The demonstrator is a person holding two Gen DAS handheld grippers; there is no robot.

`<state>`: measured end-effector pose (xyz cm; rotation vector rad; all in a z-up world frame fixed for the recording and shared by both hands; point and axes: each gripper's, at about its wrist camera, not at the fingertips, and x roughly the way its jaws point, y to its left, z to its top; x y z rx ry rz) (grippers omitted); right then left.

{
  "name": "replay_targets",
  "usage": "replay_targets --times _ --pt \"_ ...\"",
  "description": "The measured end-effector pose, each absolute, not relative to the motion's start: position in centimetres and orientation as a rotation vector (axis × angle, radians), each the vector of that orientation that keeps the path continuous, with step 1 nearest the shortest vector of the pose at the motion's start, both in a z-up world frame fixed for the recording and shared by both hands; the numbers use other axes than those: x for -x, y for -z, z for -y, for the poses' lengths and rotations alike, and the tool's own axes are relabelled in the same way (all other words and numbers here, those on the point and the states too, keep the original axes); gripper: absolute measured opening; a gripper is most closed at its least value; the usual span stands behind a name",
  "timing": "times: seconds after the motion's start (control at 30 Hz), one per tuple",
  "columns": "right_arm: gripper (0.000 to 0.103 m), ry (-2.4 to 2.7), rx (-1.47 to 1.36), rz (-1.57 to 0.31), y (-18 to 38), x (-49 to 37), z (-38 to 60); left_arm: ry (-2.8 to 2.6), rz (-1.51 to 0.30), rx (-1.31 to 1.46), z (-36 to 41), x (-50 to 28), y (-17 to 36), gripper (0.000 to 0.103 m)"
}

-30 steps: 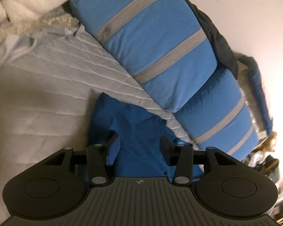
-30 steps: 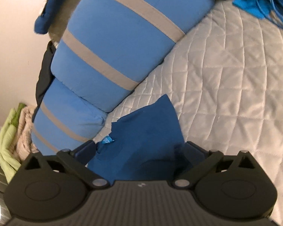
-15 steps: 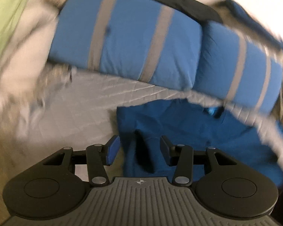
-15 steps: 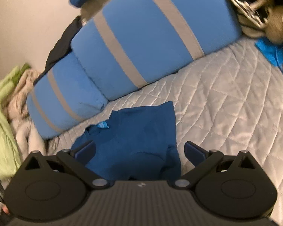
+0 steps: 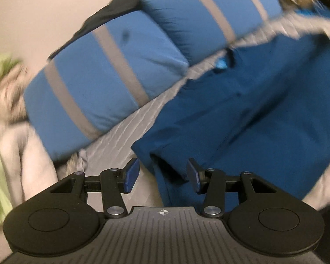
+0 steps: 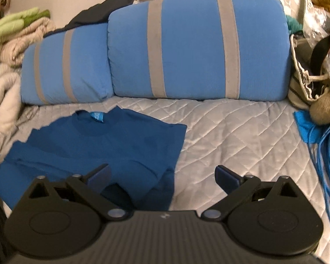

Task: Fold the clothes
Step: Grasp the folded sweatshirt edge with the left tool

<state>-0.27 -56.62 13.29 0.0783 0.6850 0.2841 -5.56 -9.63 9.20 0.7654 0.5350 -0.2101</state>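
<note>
A dark blue T-shirt (image 6: 99,138) lies spread on the grey quilt (image 6: 231,132), collar and light blue label toward the pillows. My right gripper (image 6: 164,177) hovers over the shirt's lower right corner, open wide, with nothing pressed between its pads. In the blurred left wrist view the shirt (image 5: 242,121) fills the right side. My left gripper (image 5: 162,173) stands open at the shirt's left edge. A folded edge of cloth lies in the gap between its blue pads (image 5: 132,175), and neither pad touches it.
Two blue pillows with grey stripes (image 6: 187,50) line the back of the bed. A heap of pale and green laundry (image 6: 8,50) lies at the left. A coil of blue cable (image 6: 327,165), a ball of twine (image 6: 325,107) and a bag (image 6: 303,81) crowd the right edge.
Both views have rolled strongly; the right one now sits level. The left gripper slid to the shirt's left edge. The right gripper drew back and up. The jaws kept their width.
</note>
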Motion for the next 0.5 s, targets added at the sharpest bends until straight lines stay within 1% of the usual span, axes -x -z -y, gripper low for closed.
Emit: replay_targets --times 0.3,0.4,0.5 --pt "0.103 -0.284 -0.05 -0.694 -13.1 0.7 56.7 0.302 -0.532 -1.029 9.9 5.6 -6.9 0.047" --pt "0.103 -0.287 -0.029 -0.694 -13.2 0.9 56.5 0.335 -0.499 -1.157 10.0 5.9 -6.0 0.052" --pt "0.103 -0.29 -0.012 -0.693 -13.2 1.0 56.2 0.354 -0.462 -1.254 10.3 6.0 -5.1 0.053"
